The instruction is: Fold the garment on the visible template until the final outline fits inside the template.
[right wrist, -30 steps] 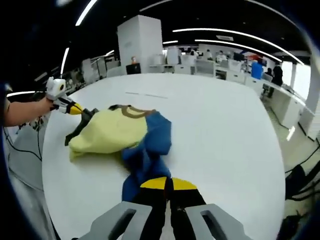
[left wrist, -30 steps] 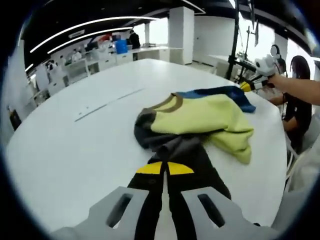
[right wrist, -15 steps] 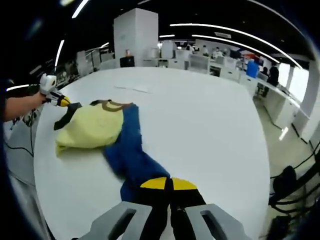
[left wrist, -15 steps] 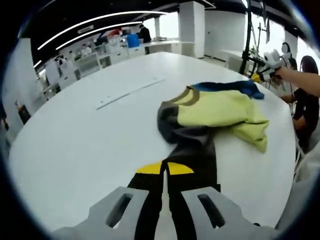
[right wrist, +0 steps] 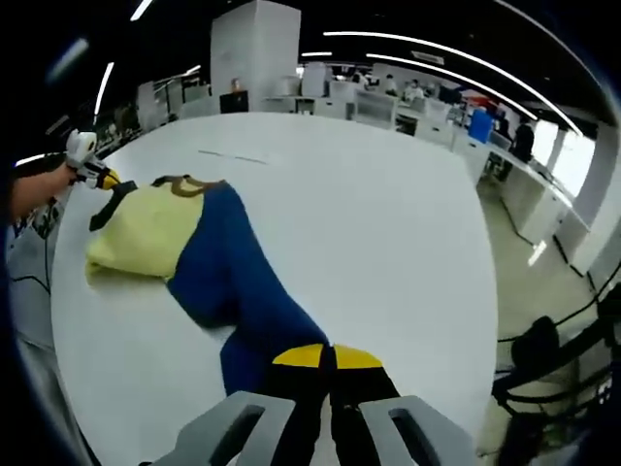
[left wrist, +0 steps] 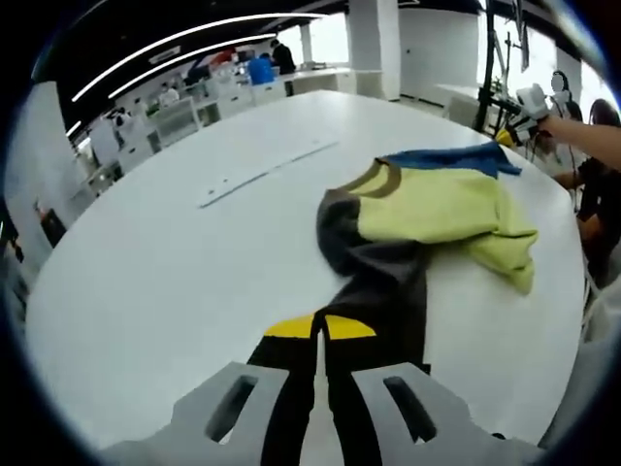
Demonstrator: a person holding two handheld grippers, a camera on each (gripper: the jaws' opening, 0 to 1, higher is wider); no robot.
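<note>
In the left gripper view, the left gripper [left wrist: 320,335] had its jaws clamped on the grey sleeve [left wrist: 383,291] of the garment [left wrist: 437,209], which lay on the white desk [left wrist: 175,262] toward its right side. Compared with a second earlier, the sleeve was drawn out straighter and longer toward the camera, and the yellow body sat farther off. At far right the right gripper [left wrist: 519,121], in a person's hand, held the blue sleeve [left wrist: 451,158] pulled out more.

In the right gripper view, the right gripper [right wrist: 327,364] was shut on the blue sleeve [right wrist: 238,291], which had stretched from a crumpled heap into a long band. The yellow body [right wrist: 146,233] lay at far left, flatter than before, with the left gripper [right wrist: 97,175] beside it.
</note>
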